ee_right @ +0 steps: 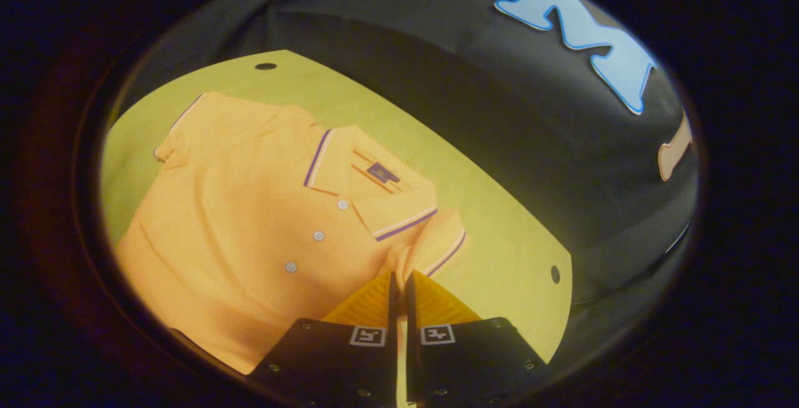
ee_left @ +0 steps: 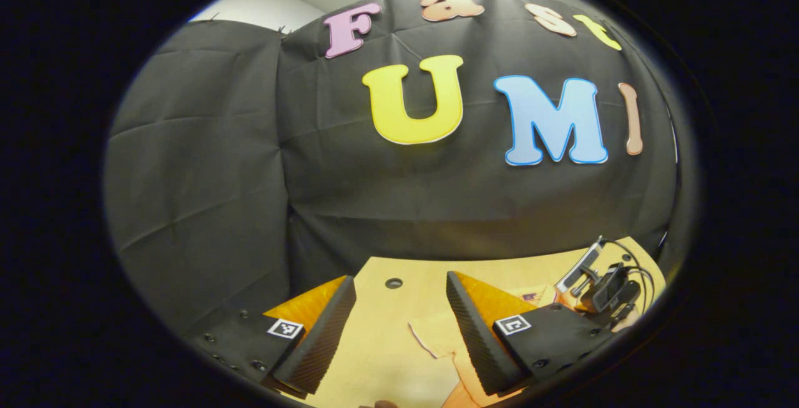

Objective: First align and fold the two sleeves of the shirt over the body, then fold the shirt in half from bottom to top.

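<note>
While the left gripper (ee_left: 399,308) hangs with its fingers spread wide and nothing between them, it is raised above the wooden table (ee_left: 387,333), pointing mostly at the black cloth wall (ee_left: 249,165). Between and below its fingers lies a bare stretch of tabletop with a small round hole (ee_left: 394,283) near the far edge, and a pale scrap of the orange polo shirt (ee_left: 465,374) shows at the bottom of the left gripper view, its edge running toward the right-hand finger. Off toward the table's far right corner, the other gripper (ee_left: 602,286) appears with its cables, partly hidden behind the near finger.

In the right gripper view, the right gripper (ee_right: 399,289) has its fingers drawn nearly together, only a thin slit between them; they sit at the shirt's nearer short sleeve (ee_right: 440,246), though the fingers cover the contact, so whether cloth is pinched I cannot tell. The polo shirt lies flat, face up and buttoned, collar toward the table's far edge, covering most of the tabletop. Its other sleeve (ee_right: 181,130) lies spread out toward the far left corner, near one table hole (ee_right: 265,66); another hole (ee_right: 555,274) sits by the right edge, apart from the shirt.
</note>
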Motion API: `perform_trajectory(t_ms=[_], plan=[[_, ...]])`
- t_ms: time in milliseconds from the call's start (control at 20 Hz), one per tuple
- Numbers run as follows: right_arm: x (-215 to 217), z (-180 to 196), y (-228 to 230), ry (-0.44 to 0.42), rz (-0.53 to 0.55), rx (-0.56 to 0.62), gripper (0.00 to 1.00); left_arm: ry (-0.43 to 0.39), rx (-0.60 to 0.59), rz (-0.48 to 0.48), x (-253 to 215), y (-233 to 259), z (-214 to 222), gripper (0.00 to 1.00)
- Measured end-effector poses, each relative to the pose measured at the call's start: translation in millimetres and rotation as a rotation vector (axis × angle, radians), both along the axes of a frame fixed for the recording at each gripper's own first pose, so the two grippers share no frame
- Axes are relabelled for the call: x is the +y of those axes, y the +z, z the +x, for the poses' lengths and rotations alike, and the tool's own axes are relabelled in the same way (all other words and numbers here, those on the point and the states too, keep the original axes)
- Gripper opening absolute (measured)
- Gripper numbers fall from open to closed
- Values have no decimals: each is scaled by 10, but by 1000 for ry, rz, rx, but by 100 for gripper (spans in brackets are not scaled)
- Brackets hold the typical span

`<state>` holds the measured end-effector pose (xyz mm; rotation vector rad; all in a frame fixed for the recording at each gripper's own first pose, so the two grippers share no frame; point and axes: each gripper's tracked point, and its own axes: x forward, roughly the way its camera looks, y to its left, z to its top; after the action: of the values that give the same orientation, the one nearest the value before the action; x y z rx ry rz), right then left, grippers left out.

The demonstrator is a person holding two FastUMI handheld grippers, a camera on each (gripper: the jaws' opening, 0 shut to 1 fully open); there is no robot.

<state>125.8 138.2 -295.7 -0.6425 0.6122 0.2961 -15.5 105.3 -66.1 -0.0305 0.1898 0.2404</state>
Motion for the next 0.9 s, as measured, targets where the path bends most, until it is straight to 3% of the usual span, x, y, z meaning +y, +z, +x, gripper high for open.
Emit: perform_trajectory(t_ms=[50, 150, 200, 300, 650, 900], plan=[[83, -69, -67, 30, -8, 34, 8, 4, 3, 0, 23, -14, -15, 95], [185, -206, -234, 70, -8, 107, 23, 8, 11, -2, 25, -45, 10, 96], [211, -186, -202, 79, -4, 89, 43, 10, 15, -5, 36, -84, 13, 96], [286, -267, -229, 89, 50, 120, 46, 11, 23, -13, 65, -140, 5, 96], [264, -300, 188, 45, 173, 52, 47, -12, 53, -43, 62, -444, 155, 96], [137, -372, 520, -4, 246, -2, 47, -51, 127, -39, 9, -1018, 482, 96]])
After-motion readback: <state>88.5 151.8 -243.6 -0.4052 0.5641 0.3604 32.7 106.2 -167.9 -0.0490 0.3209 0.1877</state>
